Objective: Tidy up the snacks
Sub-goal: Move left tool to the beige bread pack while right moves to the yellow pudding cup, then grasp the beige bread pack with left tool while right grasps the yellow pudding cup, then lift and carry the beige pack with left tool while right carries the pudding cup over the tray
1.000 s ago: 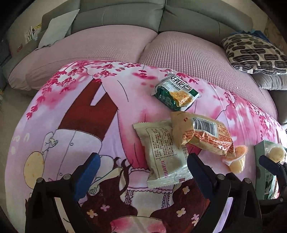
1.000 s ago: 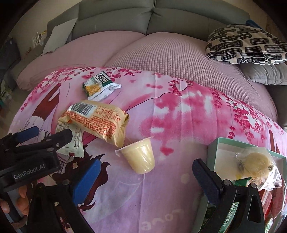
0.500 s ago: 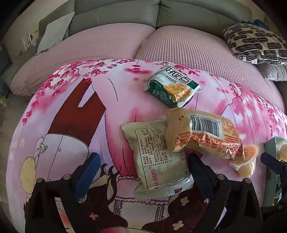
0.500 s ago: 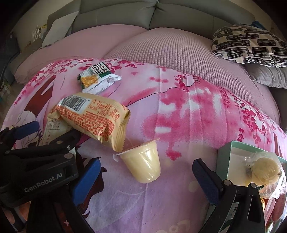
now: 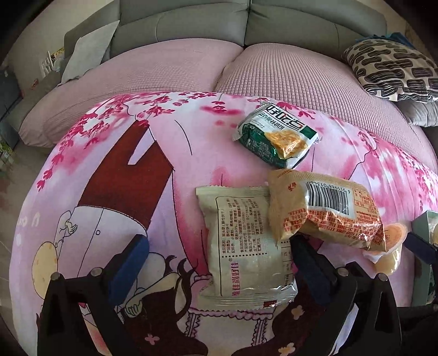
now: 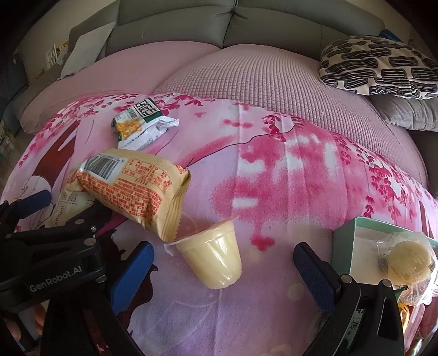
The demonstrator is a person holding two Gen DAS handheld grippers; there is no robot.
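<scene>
My left gripper is open, its jaws on either side of a beige snack packet lying flat on the pink blanket. An orange-printed packet overlaps that packet's right edge. A green and white packet lies farther back. My right gripper is open around a yellow jelly cup lying on its side. The orange packet rests against the cup's lid. A green box at the right holds a wrapped round pastry.
The blanket covers a pink quilted sofa seat with grey back cushions. A black and white patterned pillow lies at the back right. The left gripper's body sits close to the left of my right gripper.
Both grippers have moved forward and down. The beige packet now lies between the left jaws, and the jelly cup between the right jaws. Both stay open.
</scene>
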